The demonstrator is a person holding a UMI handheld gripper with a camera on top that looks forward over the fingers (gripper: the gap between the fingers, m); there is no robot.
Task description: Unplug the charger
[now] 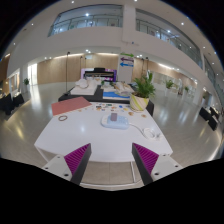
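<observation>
Magenta pads line the inner faces of the two fingers (80, 160) of the tool (112, 162), which is held level and aimed straight along a white bench (75, 138). The fingers stand wide apart with nothing between them; only the bare near end of the bench shows in the gap.

Beyond the fingers, about the middle of the bench, lies a small white block (116, 121) with something bluish on top. It may be the charger sitting in a power strip, but it is too small from here to say for certain. A white cable (140, 125) seems to trail from it toward a small white lump (152, 132) nearer the right-hand finger. A flat reddish board or folder (70, 105) lies at the far left of the bench, with a small ring-shaped thing (63, 118) just in front of it.

Past the bench, a potted plant (143, 90) stands in its planter, leaves spilling over the rim. Beside it a low block (116, 97) has a yellow and blue edge. A glossy floor (30, 118) spreads all around the bench, and a balcony (100, 18) runs overhead. The hand that holds the tool is out of sight.
</observation>
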